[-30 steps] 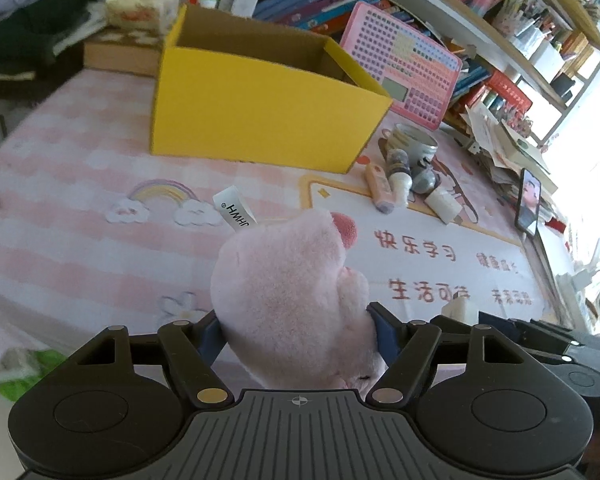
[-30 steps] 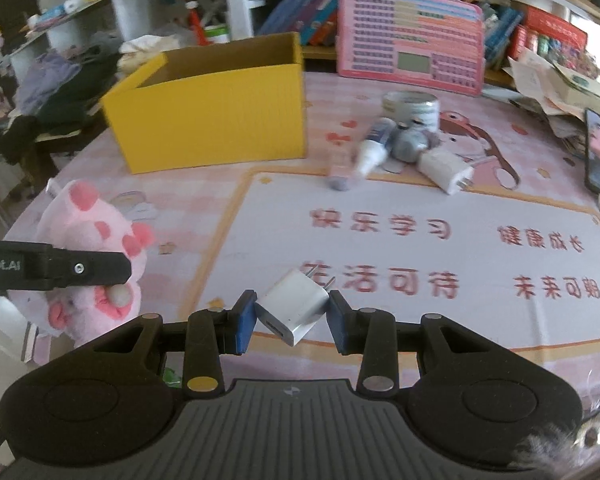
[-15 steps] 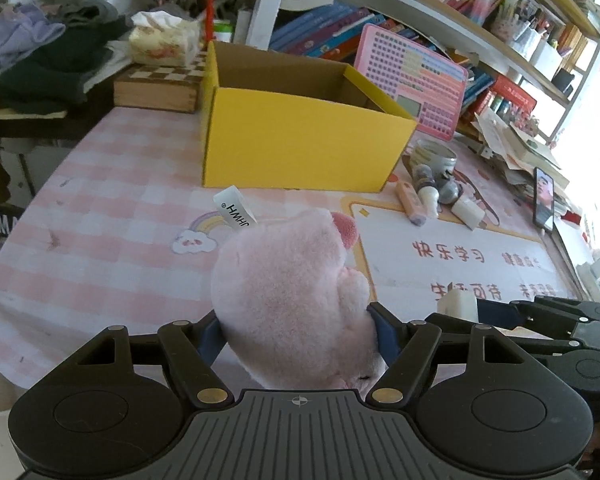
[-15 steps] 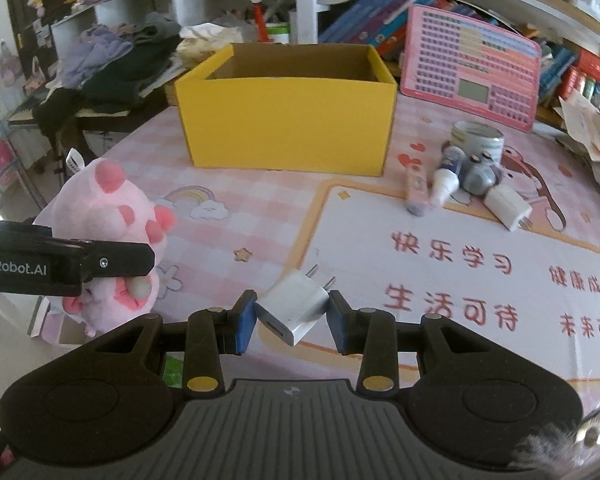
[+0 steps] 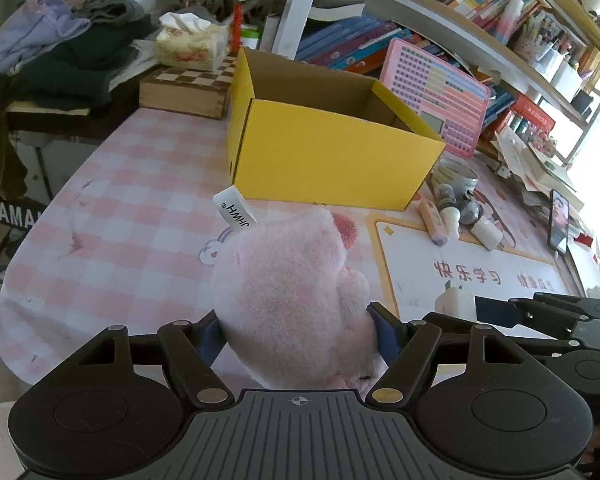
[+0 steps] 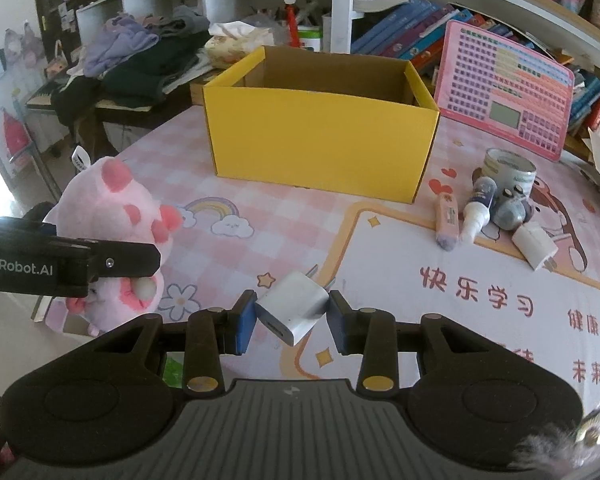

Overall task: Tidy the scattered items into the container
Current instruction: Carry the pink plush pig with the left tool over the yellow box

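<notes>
Here, left to right
Left claw (image 5: 296, 330): clamped on the pink plush toy (image 5: 292, 300), held above the near table edge
Yellow box (image 6: 320, 136): open-topped, on the checked table (image 6: 284, 216), beyond both claws
Right claw (image 6: 292, 316): gripping the white charger (image 6: 294, 304), prongs pointing away
Loose items: tubes (image 6: 446, 220) and a second white plug (image 6: 536, 246) lie right of the box

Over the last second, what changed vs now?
Both grippers pulled back from the yellow box, which now looks farther off in both views, with more of the table showing. Grips unchanged: left gripper holds the pink plush toy, right gripper the white charger. Clutter beside the box hasn't moved.
</notes>
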